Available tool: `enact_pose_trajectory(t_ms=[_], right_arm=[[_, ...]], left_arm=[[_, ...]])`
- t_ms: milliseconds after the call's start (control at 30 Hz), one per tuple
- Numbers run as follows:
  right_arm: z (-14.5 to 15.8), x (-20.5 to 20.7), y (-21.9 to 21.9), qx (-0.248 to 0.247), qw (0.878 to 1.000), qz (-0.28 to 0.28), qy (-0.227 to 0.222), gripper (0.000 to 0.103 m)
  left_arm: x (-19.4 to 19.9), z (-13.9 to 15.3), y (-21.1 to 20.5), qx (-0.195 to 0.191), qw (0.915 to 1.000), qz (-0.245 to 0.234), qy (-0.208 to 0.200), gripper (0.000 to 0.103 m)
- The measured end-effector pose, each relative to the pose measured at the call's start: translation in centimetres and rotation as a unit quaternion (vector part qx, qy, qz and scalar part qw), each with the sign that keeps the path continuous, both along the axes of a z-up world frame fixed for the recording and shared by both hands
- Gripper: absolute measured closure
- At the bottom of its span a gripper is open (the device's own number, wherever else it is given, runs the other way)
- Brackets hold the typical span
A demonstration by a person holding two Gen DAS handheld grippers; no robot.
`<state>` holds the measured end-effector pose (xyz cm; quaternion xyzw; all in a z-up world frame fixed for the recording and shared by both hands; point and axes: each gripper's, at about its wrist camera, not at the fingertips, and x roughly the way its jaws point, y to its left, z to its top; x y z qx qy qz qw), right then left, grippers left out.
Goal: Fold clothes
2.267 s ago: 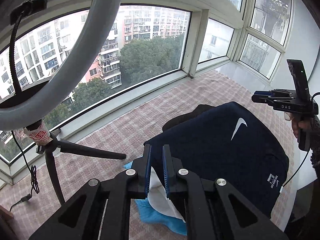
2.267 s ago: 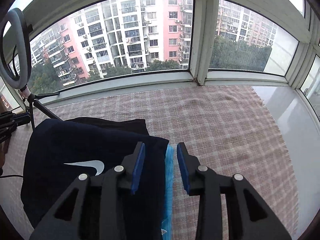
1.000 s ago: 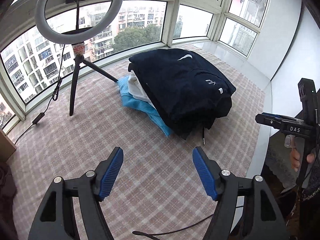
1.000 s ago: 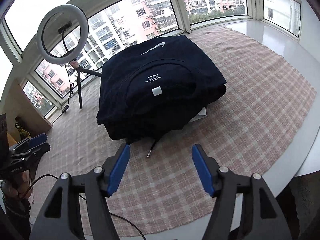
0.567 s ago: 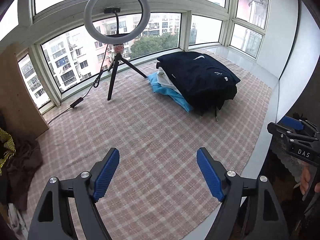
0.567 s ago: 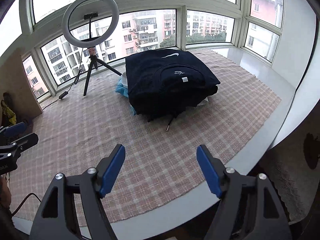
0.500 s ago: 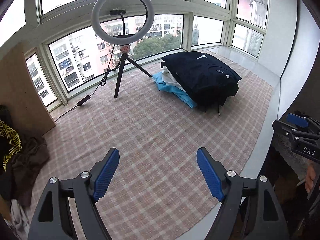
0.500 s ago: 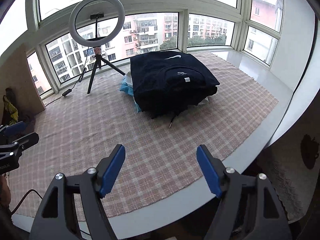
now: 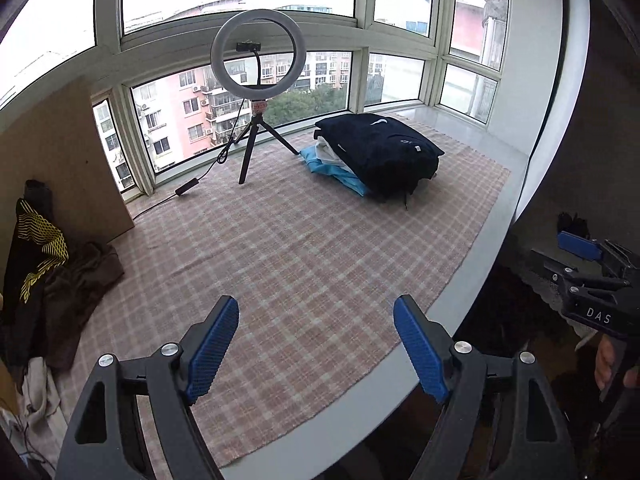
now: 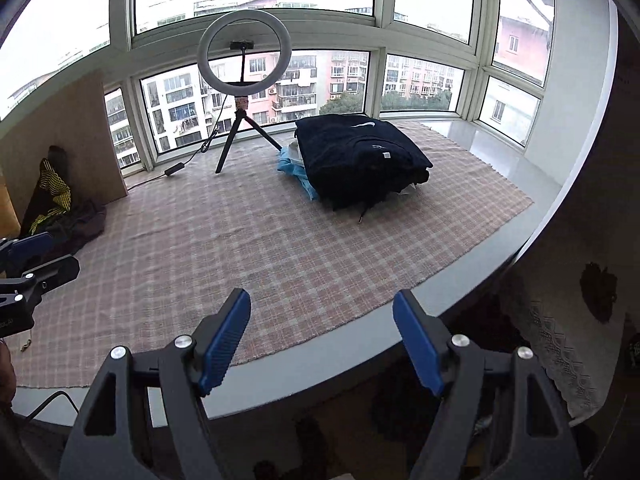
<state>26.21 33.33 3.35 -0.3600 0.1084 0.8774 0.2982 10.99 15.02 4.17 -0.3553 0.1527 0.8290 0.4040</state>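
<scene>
Left wrist view is showing the left gripper [image 9: 316,344] hanging over the near edge of a checked cloth [image 9: 288,256], its blue pads spread wide with nothing between them. Far across that cloth, near the window [image 9: 240,92], a pile of folded clothes [image 9: 372,156] is sitting — a dark navy top with a white swoosh is lying uppermost, with white and light blue garments peeking out beneath it on the left side. A ring light [image 9: 258,54] on a small tripod is standing just left of the pile, its cable trailing off toward the window sill. At the left edge, a heap of unfolded clothes [image 9: 44,276] — black with yellow markings, and brown — is slumping against a wooden board [image 9: 60,152]. The right gripper [image 9: 580,264] is poking into view at the right edge, gripped by a hand [image 9: 612,364] below it.

Right wrist view is showing the right gripper [image 10: 322,340] hovering past the cloth's near edge, above the white ledge [image 10: 352,352]; its pads are standing well apart and are holding nothing. The folded pile [image 10: 360,160] is resting well ahead, untouched by either gripper.
</scene>
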Motion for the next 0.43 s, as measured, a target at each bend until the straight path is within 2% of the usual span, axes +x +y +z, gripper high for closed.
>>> enact_pose_trajectory(t_ms=[200,433], right_arm=[[0.2,0.9,-3.1,0.005,1.000,0.011,-0.001,0.030],[0.6,1.0,-4.8,0.013,1.000,0.022,0.000,0.030]], left_arm=[[1.8,0.8,-2.2,0.016,0.9998,-0.010,0.011,0.024],[2.6,1.1,-4.2,0.034,0.9987,-0.004,0.037,0.024]])
